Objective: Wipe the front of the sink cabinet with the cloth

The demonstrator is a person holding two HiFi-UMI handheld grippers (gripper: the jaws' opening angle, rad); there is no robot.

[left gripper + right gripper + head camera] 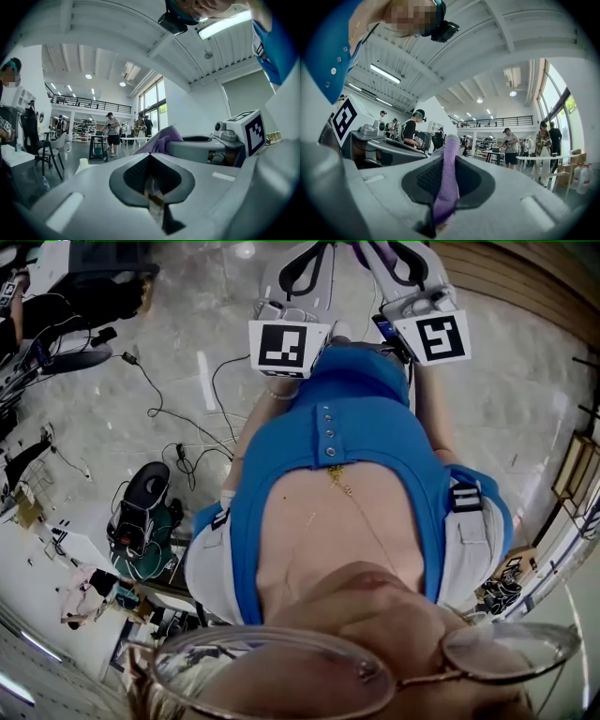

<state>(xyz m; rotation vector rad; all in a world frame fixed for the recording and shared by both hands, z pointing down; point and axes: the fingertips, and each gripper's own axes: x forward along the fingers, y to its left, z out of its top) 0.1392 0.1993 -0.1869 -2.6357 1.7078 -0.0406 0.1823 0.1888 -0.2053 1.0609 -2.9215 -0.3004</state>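
Cloth of purple fabric (446, 183) stands as a narrow strip at lower centre of the right gripper view, long axis pointing up, pinched by the right gripper (449, 150), its bottom end lost in shadow, while the left gripper (150, 159) sits closed and empty.

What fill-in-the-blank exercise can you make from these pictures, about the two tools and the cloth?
1. The right tool is shut on a cloth whose colour is ____.
2. The left tool has its jaws not apart but ____.
3. The person holding both tools wears a top whose colour is ____.

Missing words: purple; together; blue.
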